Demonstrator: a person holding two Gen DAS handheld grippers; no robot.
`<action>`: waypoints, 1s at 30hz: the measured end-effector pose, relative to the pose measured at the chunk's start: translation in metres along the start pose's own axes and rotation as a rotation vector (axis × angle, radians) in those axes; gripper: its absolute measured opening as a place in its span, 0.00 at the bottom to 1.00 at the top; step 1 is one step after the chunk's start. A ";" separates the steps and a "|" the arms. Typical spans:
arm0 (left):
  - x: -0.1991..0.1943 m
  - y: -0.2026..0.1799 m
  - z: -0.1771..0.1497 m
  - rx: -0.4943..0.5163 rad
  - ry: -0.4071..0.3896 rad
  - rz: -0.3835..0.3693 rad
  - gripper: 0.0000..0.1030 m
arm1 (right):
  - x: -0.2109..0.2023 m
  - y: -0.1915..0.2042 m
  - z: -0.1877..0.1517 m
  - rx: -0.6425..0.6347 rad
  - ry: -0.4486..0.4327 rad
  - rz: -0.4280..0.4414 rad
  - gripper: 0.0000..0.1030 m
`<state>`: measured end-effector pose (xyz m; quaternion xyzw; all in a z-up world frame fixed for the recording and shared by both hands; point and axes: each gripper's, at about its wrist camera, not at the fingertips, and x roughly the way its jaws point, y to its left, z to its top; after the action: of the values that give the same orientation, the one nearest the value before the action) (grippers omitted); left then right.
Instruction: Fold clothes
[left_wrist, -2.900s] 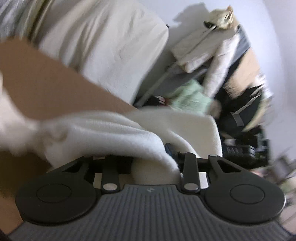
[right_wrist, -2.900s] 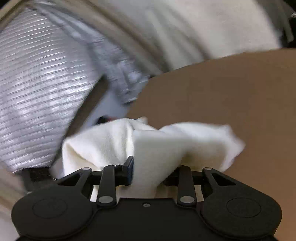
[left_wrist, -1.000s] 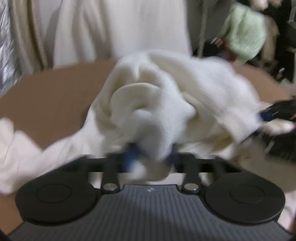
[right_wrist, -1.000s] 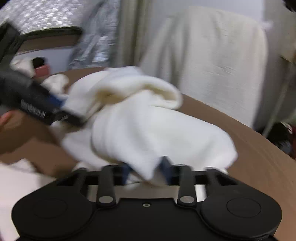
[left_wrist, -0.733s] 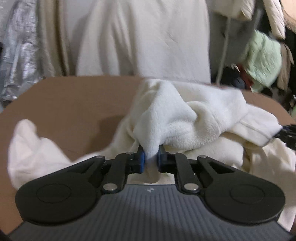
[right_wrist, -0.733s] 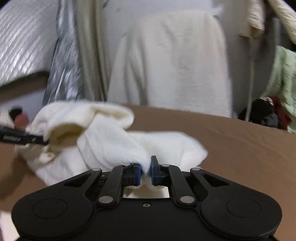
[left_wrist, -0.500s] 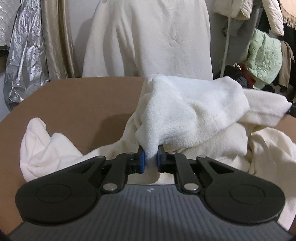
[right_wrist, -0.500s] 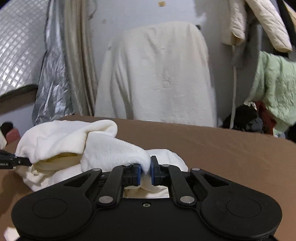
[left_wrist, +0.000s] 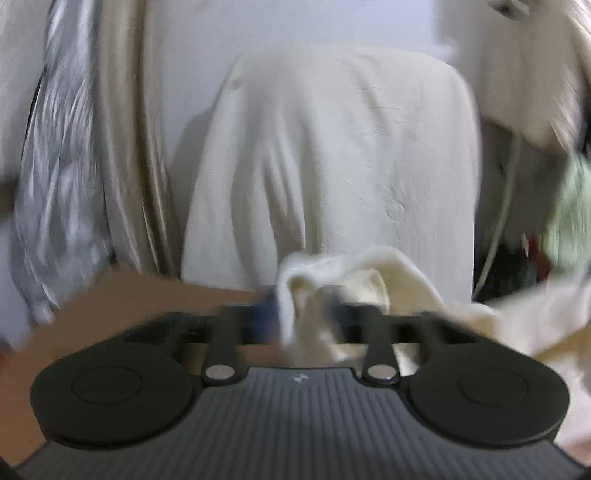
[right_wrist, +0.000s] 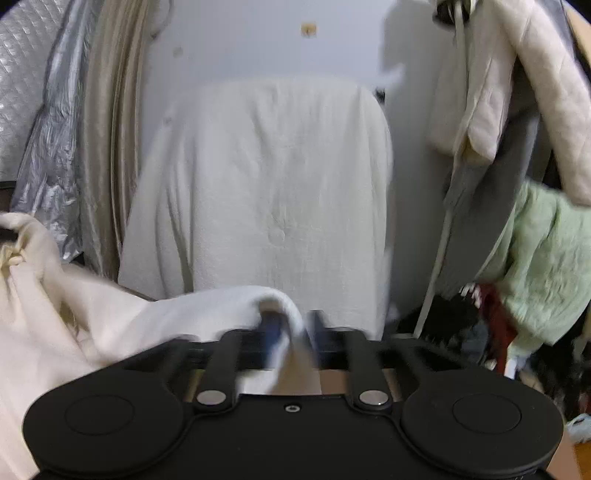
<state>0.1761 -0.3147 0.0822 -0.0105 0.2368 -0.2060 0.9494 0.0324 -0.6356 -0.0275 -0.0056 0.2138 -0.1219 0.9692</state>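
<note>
A cream fleece garment (left_wrist: 373, 280) hangs between both grippers, lifted off the brown table (left_wrist: 129, 295). My left gripper (left_wrist: 299, 317) is shut on a bunched fold of it, blurred by motion, and the cloth trails off to the right. In the right wrist view the right gripper (right_wrist: 293, 330) is shut on another fold of the fleece garment (right_wrist: 207, 314), which runs off to the left, where a bunched end (right_wrist: 22, 240) sits at the frame edge. Most of the garment hangs below both views, hidden.
Behind the table stands a chair draped in a white cover (right_wrist: 266, 184). Silver foil sheeting and a beige curtain (right_wrist: 99, 129) hang at the left. A rack with a quilted coat (right_wrist: 491, 85) and a green quilted garment (right_wrist: 546, 266) crowds the right.
Both grippers have risen and tilted up, lifting the garment off the table. The table has nearly dropped out of view, and the chair and wall now fill both frames.
</note>
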 end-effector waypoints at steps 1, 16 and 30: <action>0.004 0.006 -0.004 -0.055 0.027 0.009 0.79 | 0.009 -0.001 -0.006 -0.001 0.072 0.021 0.70; -0.101 0.005 -0.226 -0.163 0.441 -0.317 0.79 | -0.169 0.015 -0.199 0.305 0.292 0.279 0.72; -0.151 -0.078 -0.288 0.076 0.675 -0.517 0.82 | -0.194 0.028 -0.205 0.444 0.251 0.169 0.85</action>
<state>-0.1058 -0.3035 -0.0971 0.0336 0.5161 -0.4376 0.7355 -0.2163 -0.5533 -0.1351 0.2401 0.3002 -0.0842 0.9193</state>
